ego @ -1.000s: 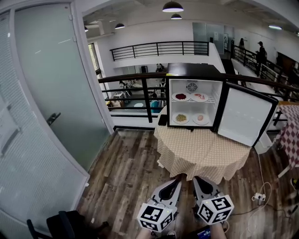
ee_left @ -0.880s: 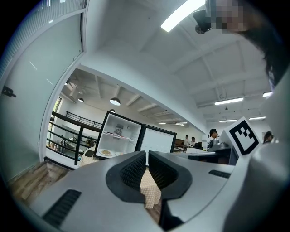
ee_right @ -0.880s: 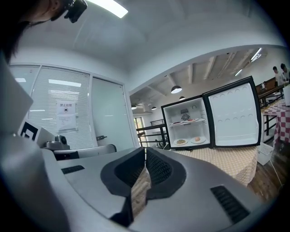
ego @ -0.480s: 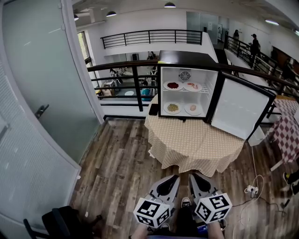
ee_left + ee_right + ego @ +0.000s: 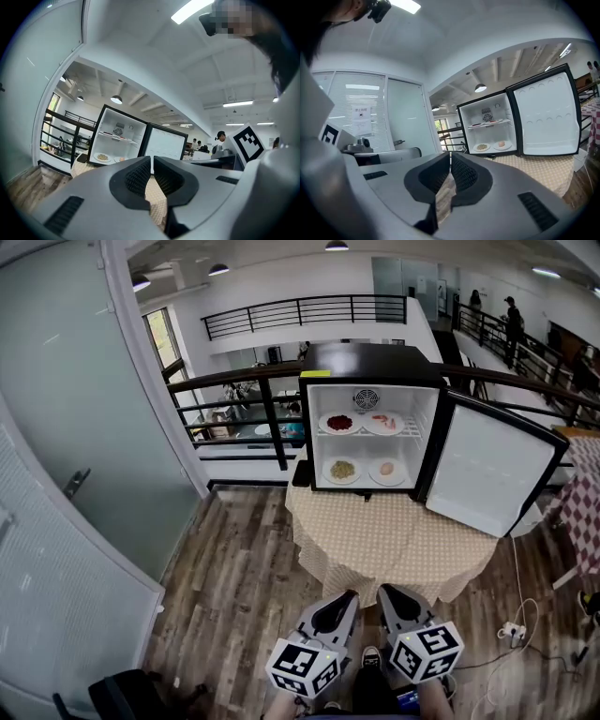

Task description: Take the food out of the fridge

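head view: fridge (image 5: 370, 362) sits on a round table (image 5: 394, 545) w/ checked cloth, fridge door (image 5: 487, 470) swung wide open to the right. food is inside on 4 plates: top-left plate (image 5: 339, 423) w/ red food and top-right plate (image 5: 383, 422) on the wire shelf, bottom-left plate (image 5: 343, 470) w/ yellowish food and bottom-right plate (image 5: 386, 468) on the fridge floor. left gripper (image 5: 352, 595) and right gripper (image 5: 382, 590) are low in frame, side by side over the wood floor (image 5: 234, 577), tips aimed at the table edge. both well apart from the fridge and the food, touching nothing.

left gripper view: left gripper (image 5: 152, 161) jaws closed, pads together, nothing between them; only cloth of the table (image 5: 157, 204) shows past the slit below the tips. fridge (image 5: 117, 136) is ahead and left of the jaws, far off, bottom-left plate (image 5: 101, 157) visible inside. fridge door (image 5: 164, 145) is straight above the tips.

right gripper view: right gripper (image 5: 450, 159) jaws closed too, empty. fridge (image 5: 487, 124) is ahead, up and right of the tips, far off. bottom-left plate (image 5: 481, 146) and bottom-right plate (image 5: 501, 145) clear, top shelf plates too small to tell food. fridge door (image 5: 543, 115) at right, table (image 5: 534, 164) below it.
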A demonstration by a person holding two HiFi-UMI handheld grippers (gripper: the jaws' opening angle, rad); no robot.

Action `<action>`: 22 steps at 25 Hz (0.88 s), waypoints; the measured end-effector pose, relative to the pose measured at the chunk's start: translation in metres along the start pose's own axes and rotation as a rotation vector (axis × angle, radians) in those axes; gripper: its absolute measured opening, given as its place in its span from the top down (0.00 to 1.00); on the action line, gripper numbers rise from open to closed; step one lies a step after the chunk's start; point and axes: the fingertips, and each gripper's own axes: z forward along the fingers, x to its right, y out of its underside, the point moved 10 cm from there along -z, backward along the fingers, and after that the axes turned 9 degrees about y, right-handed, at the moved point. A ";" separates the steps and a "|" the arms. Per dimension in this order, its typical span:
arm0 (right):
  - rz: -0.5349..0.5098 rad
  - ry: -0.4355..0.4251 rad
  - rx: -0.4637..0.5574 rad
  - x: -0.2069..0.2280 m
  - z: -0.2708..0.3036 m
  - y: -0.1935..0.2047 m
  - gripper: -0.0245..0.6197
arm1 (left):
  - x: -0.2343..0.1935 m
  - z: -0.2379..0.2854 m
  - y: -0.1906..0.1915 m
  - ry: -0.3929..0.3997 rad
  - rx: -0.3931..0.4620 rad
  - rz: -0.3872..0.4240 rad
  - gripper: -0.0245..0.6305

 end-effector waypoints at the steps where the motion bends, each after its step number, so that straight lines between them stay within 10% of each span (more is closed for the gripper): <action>1: -0.005 -0.009 -0.003 0.002 0.004 -0.002 0.93 | -0.003 0.004 -0.001 -0.009 0.005 -0.004 0.92; 22: -0.041 -0.136 -0.005 0.045 0.071 -0.041 0.93 | -0.033 0.066 -0.016 -0.090 0.050 -0.018 0.92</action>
